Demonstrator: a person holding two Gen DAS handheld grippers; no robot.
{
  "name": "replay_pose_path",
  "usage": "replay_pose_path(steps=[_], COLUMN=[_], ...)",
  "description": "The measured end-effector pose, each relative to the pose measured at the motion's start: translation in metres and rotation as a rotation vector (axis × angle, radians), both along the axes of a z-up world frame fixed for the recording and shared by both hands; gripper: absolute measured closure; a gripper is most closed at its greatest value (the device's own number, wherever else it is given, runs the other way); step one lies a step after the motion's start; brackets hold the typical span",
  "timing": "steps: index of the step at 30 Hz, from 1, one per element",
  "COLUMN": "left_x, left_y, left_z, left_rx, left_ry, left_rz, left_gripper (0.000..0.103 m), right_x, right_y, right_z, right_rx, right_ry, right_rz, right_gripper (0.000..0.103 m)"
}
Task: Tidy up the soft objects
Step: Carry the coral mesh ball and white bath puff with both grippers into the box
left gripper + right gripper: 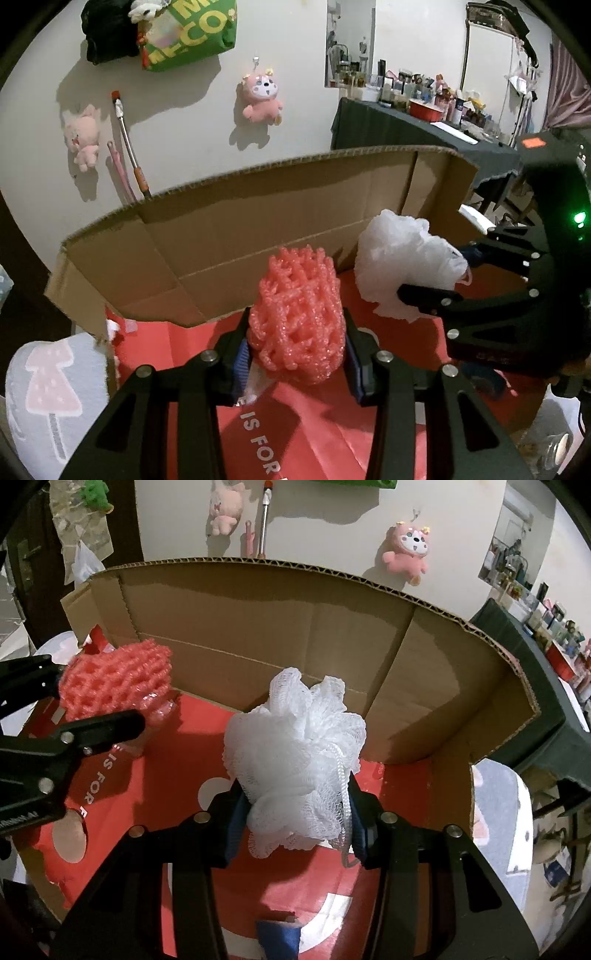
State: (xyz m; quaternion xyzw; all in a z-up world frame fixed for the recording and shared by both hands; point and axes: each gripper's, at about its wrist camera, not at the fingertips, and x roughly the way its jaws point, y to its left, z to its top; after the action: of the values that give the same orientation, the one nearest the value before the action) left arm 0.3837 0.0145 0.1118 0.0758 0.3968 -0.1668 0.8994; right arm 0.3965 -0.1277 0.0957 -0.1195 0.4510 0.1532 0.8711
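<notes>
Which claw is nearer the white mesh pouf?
Right. The right claw is clamped on the white mesh pouf; the left claw holds the pink foam net beside it.

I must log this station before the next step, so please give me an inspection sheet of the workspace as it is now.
Surface: red printed sheet lining the cardboard box.
Job's things: pink foam net and white mesh bath sponge, both held above the sheet.
Clutter: blue piece at near edge.
Grippers: left gripper shut on the net; right gripper shut on the sponge.
Cables: nothing seen.
Surroundings: pink plush toys on wall, crowded side table.
</notes>
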Motion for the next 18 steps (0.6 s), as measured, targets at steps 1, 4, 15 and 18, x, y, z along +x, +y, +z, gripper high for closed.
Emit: replay_pose_path(steps=[1,4,15,18], left_x=[-0.002,-0.007,-0.028,-0.026], left_y=[0.001,0.003,0.002,0.003], left_z=[0.003,0.009,0.013,0.007], left_rx=[-0.009,-0.033,-0.037,-0.043], left_ry=[-0.004,0.014,0.02,0.034], left_rz=[-0.004,-0.012,-0.033,-0.02], left_gripper=[0.058,0.058,0.057,0.057], right_x=[-0.001,-0.003,-0.017,-0.018], right_y=[-0.001,-0.004,-0.013,-0.016], right_z=[0.001,0.004,0.011,0.011], right_rx=[0.002,0.032,0.074,0.095], right_ry=[-0.002,0.0,0.003,0.013], right_rz=[0.0,-0.004,0.002,-0.001], right_gripper=[0.058,0.058,0.058,0.057])
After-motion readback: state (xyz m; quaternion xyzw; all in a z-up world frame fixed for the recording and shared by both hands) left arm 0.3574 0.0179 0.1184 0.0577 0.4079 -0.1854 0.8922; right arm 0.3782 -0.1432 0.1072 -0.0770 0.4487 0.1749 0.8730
